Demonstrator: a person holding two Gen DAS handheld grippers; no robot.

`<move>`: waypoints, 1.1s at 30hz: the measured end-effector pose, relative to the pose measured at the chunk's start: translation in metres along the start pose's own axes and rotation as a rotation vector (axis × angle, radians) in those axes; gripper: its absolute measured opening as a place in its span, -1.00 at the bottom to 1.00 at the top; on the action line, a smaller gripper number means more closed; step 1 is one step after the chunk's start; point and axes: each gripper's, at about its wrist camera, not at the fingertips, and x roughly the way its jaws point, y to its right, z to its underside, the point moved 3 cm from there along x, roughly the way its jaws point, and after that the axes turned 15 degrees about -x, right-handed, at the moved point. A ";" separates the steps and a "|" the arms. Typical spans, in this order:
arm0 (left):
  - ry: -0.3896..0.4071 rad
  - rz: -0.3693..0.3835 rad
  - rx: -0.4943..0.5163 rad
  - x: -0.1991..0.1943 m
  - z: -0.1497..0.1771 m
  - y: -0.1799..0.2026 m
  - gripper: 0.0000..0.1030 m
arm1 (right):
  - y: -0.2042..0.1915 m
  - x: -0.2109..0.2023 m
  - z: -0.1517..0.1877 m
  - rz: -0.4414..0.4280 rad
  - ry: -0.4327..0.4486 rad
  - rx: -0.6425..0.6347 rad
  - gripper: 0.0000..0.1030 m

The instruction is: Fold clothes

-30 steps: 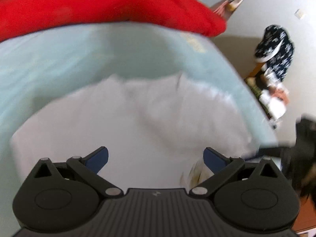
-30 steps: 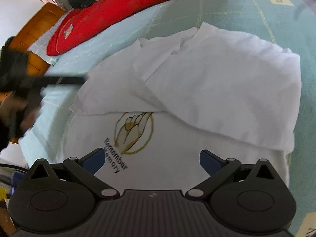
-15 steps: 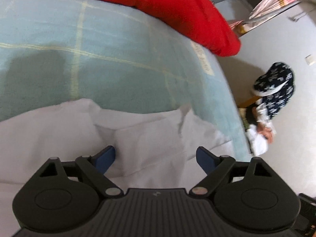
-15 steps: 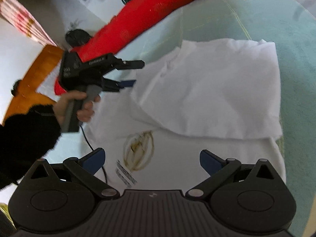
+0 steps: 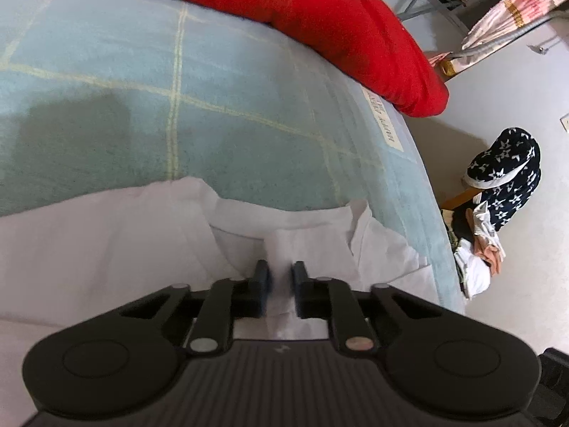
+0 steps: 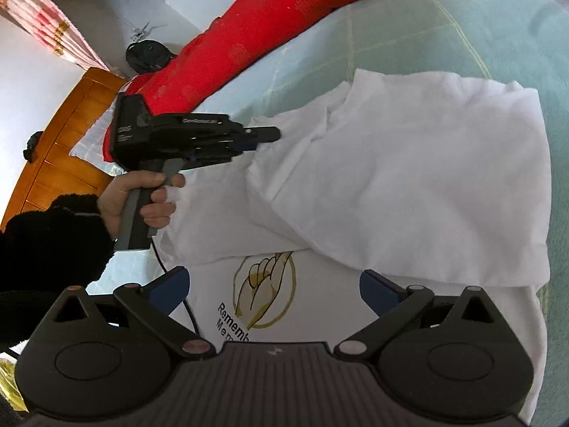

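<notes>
A red quilt (image 5: 320,25) lies along the far side of the bed (image 5: 231,124), from 9 to 2 o'clock in the left wrist view, well apart from the white T-shirt (image 6: 409,178). The bed's pale green blanket has thin yellow grid lines and a printed label (image 5: 382,121) near its edge. Nothing lies on the shirt except its own folded-over panel, which covers the upper part of a gold hand print (image 6: 265,290) and black lettering.

The shirt is spread on the bed. The left tongs (image 5: 281,277) have just closed and now pinch a ridge of its white cloth near the collar; in the right wrist view they sit at 10 o'clock, held by a hand (image 6: 142,195) in a black fleecy sleeve (image 6: 49,242). The right tongs (image 6: 272,288) stand wide above the print, gripping nothing.

Beyond the bed's edge, at 3 o'clock, a navy star-patterned garment (image 5: 505,174) is piled on the grey floor (image 5: 515,284). A wooden headboard (image 6: 67,142) and striped curtains (image 6: 42,25) show at 10 o'clock.
</notes>
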 end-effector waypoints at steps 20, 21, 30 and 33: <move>0.250 -0.127 -0.169 -0.102 0.071 -0.029 -0.89 | -0.009 0.019 -0.007 -0.004 -0.003 -0.005 1.00; 0.241 -0.137 -0.182 -0.100 0.076 -0.032 -0.88 | -0.010 0.020 -0.007 -0.004 -0.007 -0.008 1.00; 0.238 -0.234 -0.143 -0.115 0.089 -0.041 -0.57 | -0.019 0.024 -0.006 0.006 -0.035 -0.051 1.00; 0.262 -0.250 -0.109 -0.123 0.079 -0.036 -0.46 | -0.019 0.023 -0.006 0.003 -0.030 -0.048 1.00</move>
